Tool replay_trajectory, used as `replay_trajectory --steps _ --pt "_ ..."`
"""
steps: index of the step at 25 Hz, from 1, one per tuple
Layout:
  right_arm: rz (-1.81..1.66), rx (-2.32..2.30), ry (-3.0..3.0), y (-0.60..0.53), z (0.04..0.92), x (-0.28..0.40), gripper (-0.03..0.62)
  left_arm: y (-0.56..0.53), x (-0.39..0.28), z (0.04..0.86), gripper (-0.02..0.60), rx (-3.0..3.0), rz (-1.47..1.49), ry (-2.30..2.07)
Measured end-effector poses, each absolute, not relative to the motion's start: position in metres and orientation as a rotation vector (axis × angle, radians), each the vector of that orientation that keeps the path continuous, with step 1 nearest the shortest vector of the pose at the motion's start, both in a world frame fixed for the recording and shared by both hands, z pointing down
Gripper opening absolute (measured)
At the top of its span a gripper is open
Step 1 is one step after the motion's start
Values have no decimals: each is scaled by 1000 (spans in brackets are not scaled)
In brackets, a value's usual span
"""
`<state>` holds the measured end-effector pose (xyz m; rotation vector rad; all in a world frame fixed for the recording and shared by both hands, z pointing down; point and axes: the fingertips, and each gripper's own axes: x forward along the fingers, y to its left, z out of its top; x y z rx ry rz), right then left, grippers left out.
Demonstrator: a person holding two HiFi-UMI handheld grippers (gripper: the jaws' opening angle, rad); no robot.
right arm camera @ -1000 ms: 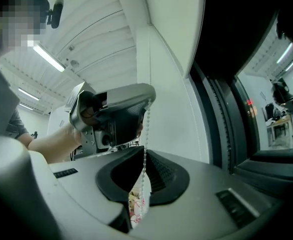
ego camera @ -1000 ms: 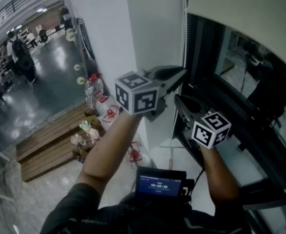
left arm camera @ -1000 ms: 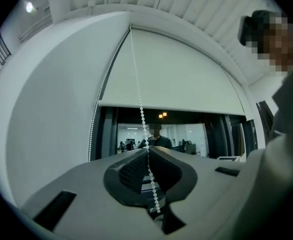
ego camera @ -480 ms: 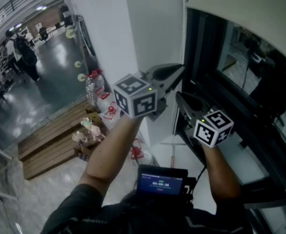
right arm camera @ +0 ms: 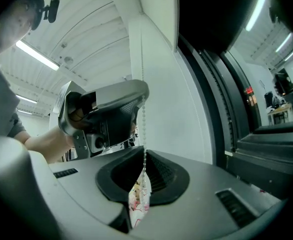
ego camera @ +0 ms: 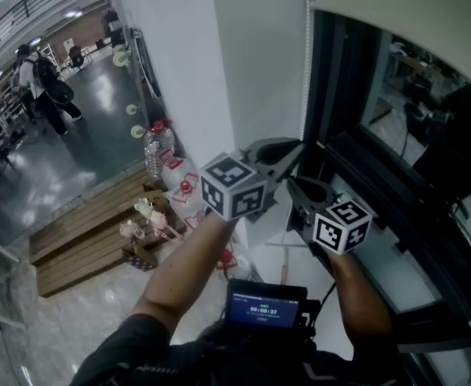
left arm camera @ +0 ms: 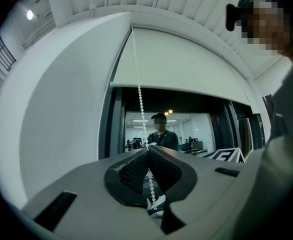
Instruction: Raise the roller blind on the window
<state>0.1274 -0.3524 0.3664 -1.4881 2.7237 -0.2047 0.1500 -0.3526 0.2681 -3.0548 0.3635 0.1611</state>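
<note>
Blind: where does it sit from the grippers?

Overhead. It covers the top of the window, and its hem hangs well above both grippers, with bare glass below.

And the cord?

The cord drops from the blind's left end, close beside the wall. It runs straight down through both sets of jaws, so its long axis is vertical.

Which gripper is higher?

The left gripper. Its jaws are pressed together with the beads pinched between the pads. The right gripper sits just below it and is clamped on the cord in the same way. From the right gripper view the left one hangs directly above, on the same line.

So what does the next move turn on?

Staying on that line, I'd say. The blind is straight up from both grippers, so a pull should run straight down along the cord — any sideways drift would drag the beads against the frame. The left gripper is nearer the blind, and the right has the free cord beneath it.

Is that the strand that raises the blind?

I can't tell — the views don't show which side of the loop it is.
</note>
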Motion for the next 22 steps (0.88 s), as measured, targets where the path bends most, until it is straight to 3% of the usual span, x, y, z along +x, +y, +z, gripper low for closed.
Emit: replay_trajectory --steps 17,22 --pt "-348 -1550 2815 -350 437 125 17 -356 144 346 5 -3105 31 425" --pt "-218 -1642 2877 -338 424 137 77 -357 143 342 3 -3115 63 423"
